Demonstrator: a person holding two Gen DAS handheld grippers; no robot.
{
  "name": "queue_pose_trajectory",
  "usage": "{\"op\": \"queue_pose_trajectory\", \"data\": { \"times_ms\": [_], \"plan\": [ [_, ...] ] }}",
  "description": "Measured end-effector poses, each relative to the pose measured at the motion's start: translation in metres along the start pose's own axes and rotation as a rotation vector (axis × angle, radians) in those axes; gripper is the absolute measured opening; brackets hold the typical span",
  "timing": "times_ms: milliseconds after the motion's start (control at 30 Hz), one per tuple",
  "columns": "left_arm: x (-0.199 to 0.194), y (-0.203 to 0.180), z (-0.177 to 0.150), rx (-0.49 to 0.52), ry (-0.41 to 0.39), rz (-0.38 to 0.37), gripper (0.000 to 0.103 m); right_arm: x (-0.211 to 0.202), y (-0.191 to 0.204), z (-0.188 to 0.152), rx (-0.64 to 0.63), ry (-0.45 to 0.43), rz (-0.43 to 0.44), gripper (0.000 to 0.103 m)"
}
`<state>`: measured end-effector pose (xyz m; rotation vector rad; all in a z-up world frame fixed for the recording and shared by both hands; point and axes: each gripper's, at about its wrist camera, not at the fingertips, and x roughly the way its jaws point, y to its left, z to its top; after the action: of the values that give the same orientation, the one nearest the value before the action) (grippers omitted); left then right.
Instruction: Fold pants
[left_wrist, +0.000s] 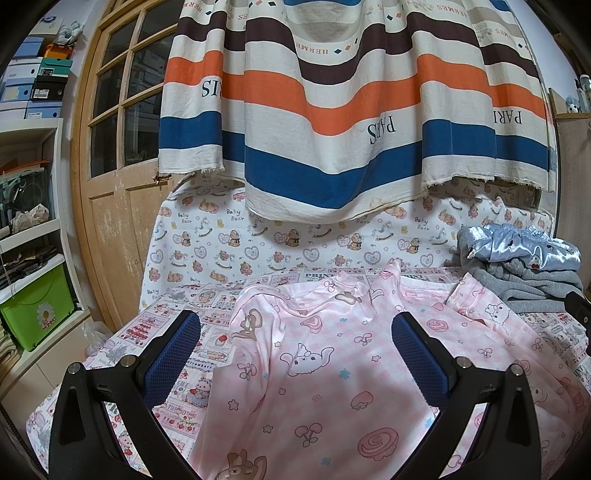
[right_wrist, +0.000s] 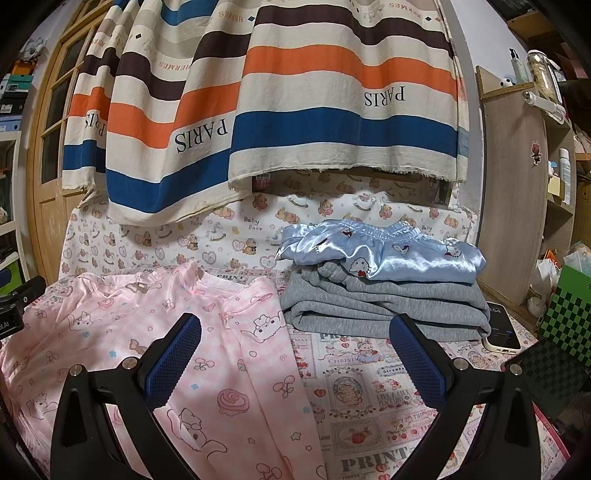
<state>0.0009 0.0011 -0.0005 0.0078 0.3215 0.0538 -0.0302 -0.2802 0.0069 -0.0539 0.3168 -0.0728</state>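
Pink cartoon-print pants (left_wrist: 332, 369) lie spread on the printed bed sheet, waistband toward the back. They also show in the right wrist view (right_wrist: 155, 332), on the left half. My left gripper (left_wrist: 295, 354) is open above the pants, its blue pads on either side of the upper part, holding nothing. My right gripper (right_wrist: 295, 354) is open and empty over the pants' right edge and the bare sheet (right_wrist: 369, 398). The left gripper's body shows at the left edge of the right wrist view (right_wrist: 14, 306).
A folded grey garment (right_wrist: 388, 306) with blue satin shorts (right_wrist: 388, 251) on top sits at the back right. A phone (right_wrist: 502, 332) lies beside it. A striped cloth (left_wrist: 351, 110) hangs behind. A wooden door (left_wrist: 110, 184) and shelves stand left; a cabinet (right_wrist: 517, 184) stands right.
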Motion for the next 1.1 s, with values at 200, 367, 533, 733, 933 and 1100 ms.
{"op": "queue_pose_trajectory", "data": {
  "times_ms": [200,367,533,733,933,1100],
  "plan": [
    [0.000,0.000,0.000,-0.001,0.003,-0.027,0.103,0.000,0.000,0.000,0.000,0.000,0.001,0.103],
    [-0.002,0.002,0.002,-0.009,-0.008,-0.048,0.103,0.000,0.000,0.001,0.003,0.000,0.008,0.103],
    [-0.014,0.005,0.002,-0.008,-0.092,-0.089,0.103,0.000,-0.002,0.000,0.006,-0.006,0.004,0.103],
    [-0.069,0.017,-0.002,0.033,-0.356,-0.047,0.103,-0.020,0.007,0.000,-0.029,-0.015,-0.025,0.103],
    [-0.082,0.033,-0.005,0.038,-0.250,-0.035,0.103,-0.044,0.033,0.003,-0.008,-0.028,0.099,0.103],
    [-0.094,0.058,-0.024,0.000,-0.185,0.052,0.103,-0.066,0.065,-0.010,-0.032,-0.067,0.143,0.103]
  ]
}}
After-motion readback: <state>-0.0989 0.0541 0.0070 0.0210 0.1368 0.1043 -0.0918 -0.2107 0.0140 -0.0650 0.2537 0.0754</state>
